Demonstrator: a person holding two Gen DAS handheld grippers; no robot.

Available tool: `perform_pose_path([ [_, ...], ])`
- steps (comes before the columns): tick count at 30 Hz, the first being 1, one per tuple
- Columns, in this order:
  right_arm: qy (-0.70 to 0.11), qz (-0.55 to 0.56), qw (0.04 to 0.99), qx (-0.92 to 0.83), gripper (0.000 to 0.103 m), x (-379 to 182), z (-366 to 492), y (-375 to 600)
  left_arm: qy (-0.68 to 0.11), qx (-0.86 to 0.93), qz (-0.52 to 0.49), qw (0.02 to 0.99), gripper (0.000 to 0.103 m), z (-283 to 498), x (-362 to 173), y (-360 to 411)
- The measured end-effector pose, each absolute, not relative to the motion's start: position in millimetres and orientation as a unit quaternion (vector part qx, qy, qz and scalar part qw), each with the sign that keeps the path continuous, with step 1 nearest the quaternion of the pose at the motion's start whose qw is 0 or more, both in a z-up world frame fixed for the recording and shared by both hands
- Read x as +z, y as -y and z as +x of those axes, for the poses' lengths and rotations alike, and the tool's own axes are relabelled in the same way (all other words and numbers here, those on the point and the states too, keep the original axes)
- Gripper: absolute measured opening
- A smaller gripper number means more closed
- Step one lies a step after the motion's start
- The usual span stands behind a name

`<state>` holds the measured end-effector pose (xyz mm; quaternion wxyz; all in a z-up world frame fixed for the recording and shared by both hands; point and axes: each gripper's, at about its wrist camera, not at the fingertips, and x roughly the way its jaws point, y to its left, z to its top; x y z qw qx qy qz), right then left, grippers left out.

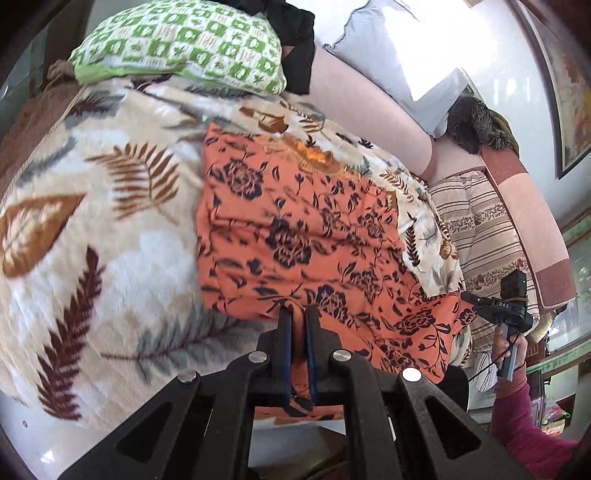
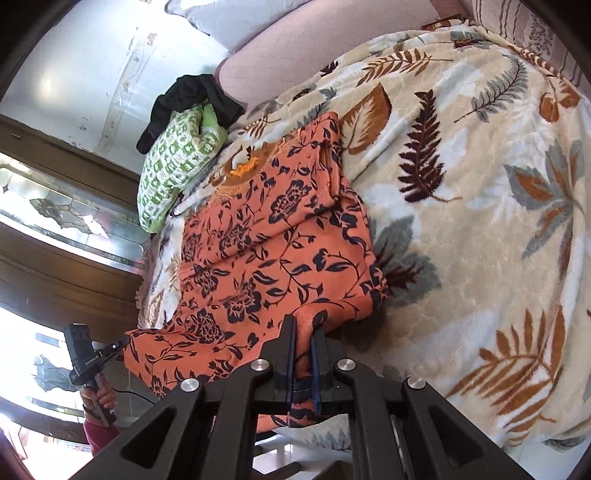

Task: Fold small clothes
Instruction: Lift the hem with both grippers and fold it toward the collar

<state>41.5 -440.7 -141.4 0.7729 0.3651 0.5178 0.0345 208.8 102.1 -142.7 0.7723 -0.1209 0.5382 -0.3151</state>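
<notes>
An orange garment with dark blue flowers [image 1: 295, 229] lies spread on a leaf-patterned blanket [image 1: 103, 221]. My left gripper [image 1: 298, 314] is shut on the garment's near edge, cloth pinched between the blue pads. My right gripper [image 2: 303, 325] is shut on another part of the same near edge of the garment [image 2: 266, 251]. In the left wrist view the right gripper [image 1: 472, 297] shows at the garment's right corner. In the right wrist view the left gripper [image 2: 123, 341] shows at its left corner. The neckline lies at the far end.
A green-and-white patterned pillow [image 1: 184, 40] with a black cloth [image 1: 299, 33] on it sits at the far end. A pink cushion [image 1: 369, 107] and a striped cushion [image 1: 476, 221] lie beside the blanket. A wooden cabinet with glass [image 2: 55, 206] stands behind.
</notes>
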Motion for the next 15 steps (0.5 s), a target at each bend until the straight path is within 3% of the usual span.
perform_pose_path([
  [7, -0.493, 0.374, 0.784, 0.044, 0.007, -123.3, 106.8, 454.3, -0.531, -0.289, -0.140, 0.785, 0.003, 278.4, -125.9, -102.2],
  [12, -0.492, 0.379, 0.783, 0.027, 0.007, -138.5, 171.1, 469.6, -0.553, -0.259, -0.148, 0.778, 0.003, 313.7, -143.7, -102.0],
  [15, -0.502, 0.379, 0.777, 0.021, 0.007, -156.1, 177.3, 471.5, -0.586, -0.227, -0.069, 0.775, 0.004, 287.6, -171.3, -93.6],
])
